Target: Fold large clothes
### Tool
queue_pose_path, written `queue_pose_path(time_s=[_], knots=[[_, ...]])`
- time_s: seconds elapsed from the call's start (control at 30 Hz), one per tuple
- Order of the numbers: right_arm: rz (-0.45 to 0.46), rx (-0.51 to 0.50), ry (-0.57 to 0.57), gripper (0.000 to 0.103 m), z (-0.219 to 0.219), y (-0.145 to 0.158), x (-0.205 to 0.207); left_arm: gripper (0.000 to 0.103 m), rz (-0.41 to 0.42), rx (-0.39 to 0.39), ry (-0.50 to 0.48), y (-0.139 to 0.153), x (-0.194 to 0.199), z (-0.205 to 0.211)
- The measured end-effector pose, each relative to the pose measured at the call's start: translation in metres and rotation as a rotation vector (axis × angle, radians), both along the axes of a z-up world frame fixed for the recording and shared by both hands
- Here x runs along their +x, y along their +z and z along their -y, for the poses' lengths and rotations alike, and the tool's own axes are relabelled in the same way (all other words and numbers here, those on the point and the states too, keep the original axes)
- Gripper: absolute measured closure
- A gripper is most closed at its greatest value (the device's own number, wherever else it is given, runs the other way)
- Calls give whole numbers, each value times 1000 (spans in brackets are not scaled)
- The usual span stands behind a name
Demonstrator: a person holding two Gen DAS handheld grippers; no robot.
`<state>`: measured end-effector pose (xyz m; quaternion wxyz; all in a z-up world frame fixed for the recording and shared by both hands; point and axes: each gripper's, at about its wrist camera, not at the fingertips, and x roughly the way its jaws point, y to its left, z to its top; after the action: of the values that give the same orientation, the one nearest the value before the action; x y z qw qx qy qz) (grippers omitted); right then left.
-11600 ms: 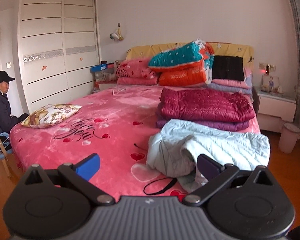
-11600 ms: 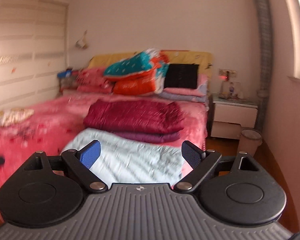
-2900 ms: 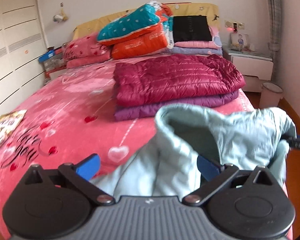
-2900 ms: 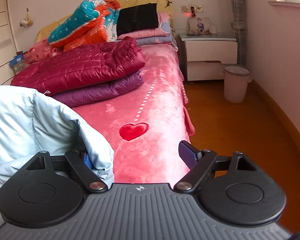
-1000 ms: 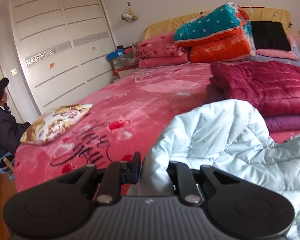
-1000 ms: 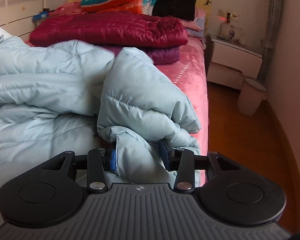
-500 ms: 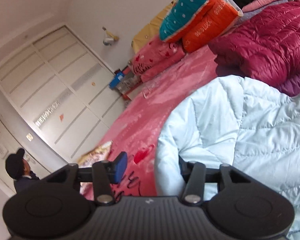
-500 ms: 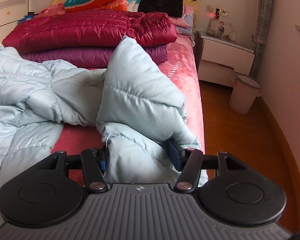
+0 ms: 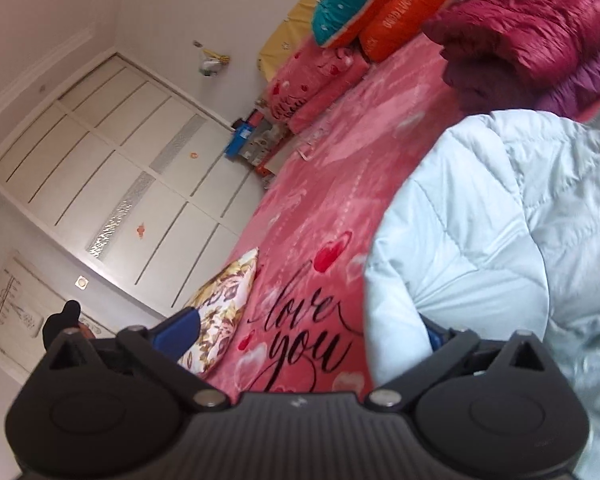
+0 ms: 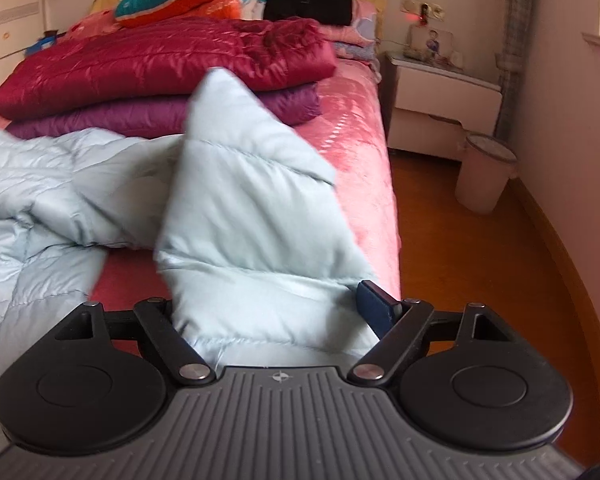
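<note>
Both grippers are spreading wide, having just been opening. The left gripper (image 9: 304,330), rolled sideways, is letting go of the pale blue down jacket (image 9: 500,232) lying on the bed (image 9: 320,184); the right gripper (image 10: 276,304) is straddling a jacket fold without pinching. The bedspread is reading "love you". A bin (image 10: 485,172) is standing beyond.

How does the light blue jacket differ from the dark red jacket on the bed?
The light blue jacket lies spread and rumpled; the dark red jacket is folded flat. The light blue one lies on the pink bed cover; the dark red one rests on a folded purple jacket. Both are quilted.
</note>
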<state>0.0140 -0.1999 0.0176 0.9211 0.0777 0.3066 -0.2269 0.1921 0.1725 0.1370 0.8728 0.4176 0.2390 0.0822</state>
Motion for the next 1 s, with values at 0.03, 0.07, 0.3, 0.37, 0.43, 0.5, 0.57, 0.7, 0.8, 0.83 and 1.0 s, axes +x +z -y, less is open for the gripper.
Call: queue_pose_path(time_s=[0.03, 0.07, 0.3, 0.37, 0.43, 0.5, 0.57, 0.7, 0.8, 0.83, 1.0], knots=[[4, 12, -9, 2, 3, 0, -2, 0, -12, -2, -2, 3, -3, -3], [9, 22, -18, 2, 5, 1, -5, 0, -19, -7, -5, 5, -7, -6], [53, 108, -68, 2, 20, 5, -26, 0, -102, 12, -40, 17, -34, -28], [65, 128, -74, 2, 19, 6, -31, 0, -127, 16, -45, 19, -40, -34], [75, 135, -62, 2, 16, 8, -36, 0, -149, 19, -46, 21, -46, -38], [89, 139, -42, 2, 11, 11, -40, 0, -171, 16, -54, 23, -52, -42], [105, 145, -20, 2, 6, 14, -45, 0, -197, -20, -59, 28, -57, -46], [141, 160, 28, 2, -2, 23, -56, 0, -214, -148, -66, 44, -69, -52], [156, 176, 61, 2, -10, 27, -62, 0, -199, -212, -82, 52, -83, -55], [160, 176, 74, 2, -14, 29, -64, 0, -191, -230, -82, 55, -88, -56], [174, 143, 129, 1, -32, 39, -78, 0, -147, -288, -70, 61, -111, -62]])
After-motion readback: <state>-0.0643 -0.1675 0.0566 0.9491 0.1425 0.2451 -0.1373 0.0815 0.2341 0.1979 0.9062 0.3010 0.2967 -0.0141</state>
